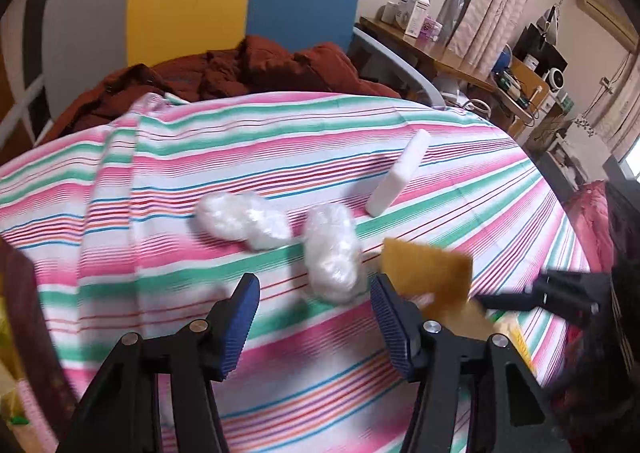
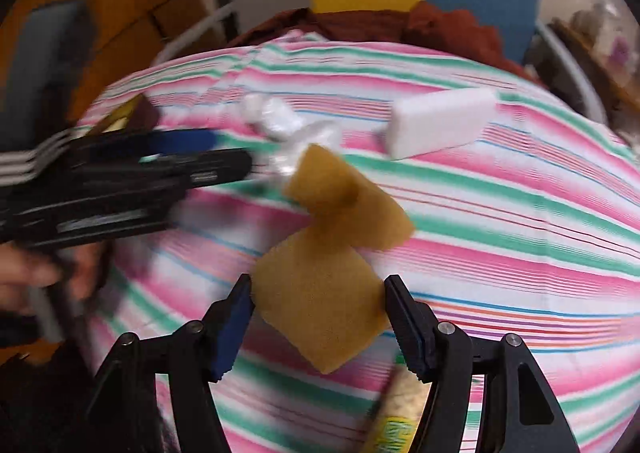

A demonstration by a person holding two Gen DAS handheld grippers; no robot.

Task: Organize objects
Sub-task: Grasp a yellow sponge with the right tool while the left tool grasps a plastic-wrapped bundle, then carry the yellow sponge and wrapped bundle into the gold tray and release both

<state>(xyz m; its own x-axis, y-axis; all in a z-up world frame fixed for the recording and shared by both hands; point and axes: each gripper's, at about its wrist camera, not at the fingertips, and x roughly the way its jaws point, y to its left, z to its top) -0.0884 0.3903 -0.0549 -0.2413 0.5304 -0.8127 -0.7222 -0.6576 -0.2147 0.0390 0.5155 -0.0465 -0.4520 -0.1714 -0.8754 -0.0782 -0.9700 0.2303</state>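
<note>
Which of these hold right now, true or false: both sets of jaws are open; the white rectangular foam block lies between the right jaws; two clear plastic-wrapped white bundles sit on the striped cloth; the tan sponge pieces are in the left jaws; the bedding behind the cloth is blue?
1. Both jaws open: true. The left gripper and the right gripper stand spread.
2. White rectangular foam block between the right jaws: false. It lies farther off on the cloth; a tan square sponge piece sits between them.
3. Two clear plastic-wrapped white bundles on the pink, green and white striped cloth: true.
4. Sponge pieces in the left jaws: false; nothing is held there.
5. Blue bedding: false. The crumpled bedding is rust-red.
</note>
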